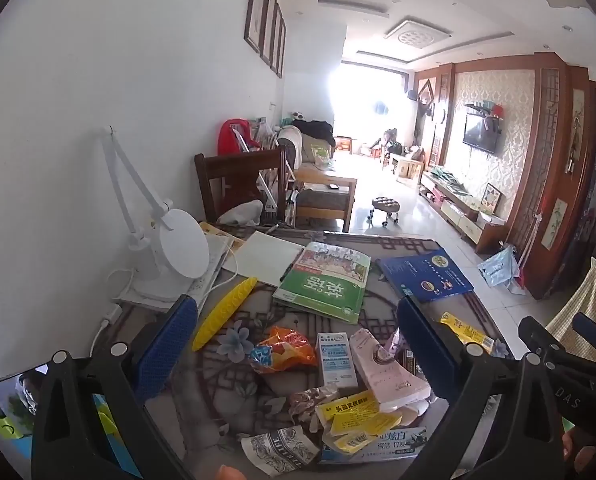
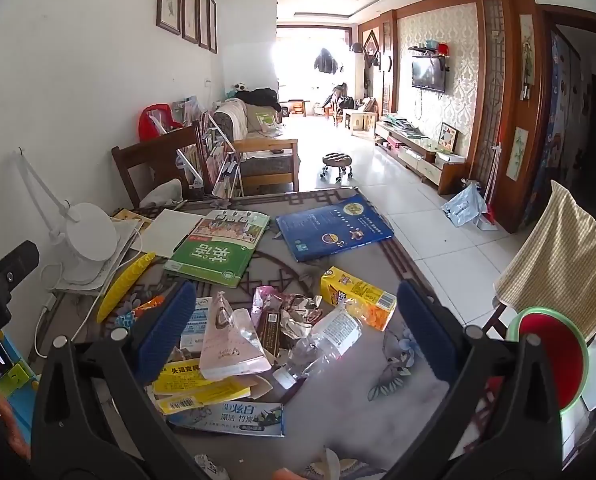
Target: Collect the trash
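1. Hovering over the table (image 2: 337, 408), the left gripper (image 1: 298, 344) and right gripper (image 2: 294, 328) are both gaping wide, holding nothing.
2. Lying heaped between the jaws is the trash (image 2: 238, 352); collecting seems not yet begun.
3. Next: picking one piece, perhaps the bottle (image 2: 321, 340), and closing gently.

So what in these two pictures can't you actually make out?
- Phone, left wrist view: screen half hidden behind the left gripper.
- Crushed clear bottle, right wrist view: label print too small to read.
- Toothpaste box, left wrist view: partly covered by yellow packets.
- Where trash goes: no bin clearly seen in either view.
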`<state>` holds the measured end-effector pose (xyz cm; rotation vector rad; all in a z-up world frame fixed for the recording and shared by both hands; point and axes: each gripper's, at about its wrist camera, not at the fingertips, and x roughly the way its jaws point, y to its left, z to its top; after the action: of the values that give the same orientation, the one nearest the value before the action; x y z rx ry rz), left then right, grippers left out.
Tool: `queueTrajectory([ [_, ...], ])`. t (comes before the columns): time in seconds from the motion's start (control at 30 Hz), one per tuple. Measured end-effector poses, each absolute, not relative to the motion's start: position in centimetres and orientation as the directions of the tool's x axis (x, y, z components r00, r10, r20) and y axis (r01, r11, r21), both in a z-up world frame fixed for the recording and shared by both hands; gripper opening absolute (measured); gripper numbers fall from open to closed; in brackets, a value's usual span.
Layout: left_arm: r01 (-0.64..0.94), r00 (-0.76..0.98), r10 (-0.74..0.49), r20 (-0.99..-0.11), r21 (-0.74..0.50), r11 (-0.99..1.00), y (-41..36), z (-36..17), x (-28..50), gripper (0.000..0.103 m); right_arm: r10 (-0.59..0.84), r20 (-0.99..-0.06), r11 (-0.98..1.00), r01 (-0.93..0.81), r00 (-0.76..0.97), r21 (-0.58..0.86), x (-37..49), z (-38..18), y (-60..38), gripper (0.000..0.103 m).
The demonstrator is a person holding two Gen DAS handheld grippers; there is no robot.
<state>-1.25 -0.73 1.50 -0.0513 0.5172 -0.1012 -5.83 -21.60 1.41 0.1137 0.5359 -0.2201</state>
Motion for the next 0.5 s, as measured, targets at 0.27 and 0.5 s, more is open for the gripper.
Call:
queueTrajectory([
  [0.27,0.112,0.832,-0.134,-0.539,-0.073,0.991,-1.1,0.3,-0.6,0.095,-0.183,-0.512,0.970,0.240,0.839,0.046,-5.9,1.7,-21.7,0.100],
  [0.5,0.126,0.843,-0.140,-0.520,-0.062,0.990,-1.3,0.3,-0.9,0.095,-0.183,-0.532,0.971,0.237,0.827,0.035,-5.7,1.5,-21.5,0.100],
])
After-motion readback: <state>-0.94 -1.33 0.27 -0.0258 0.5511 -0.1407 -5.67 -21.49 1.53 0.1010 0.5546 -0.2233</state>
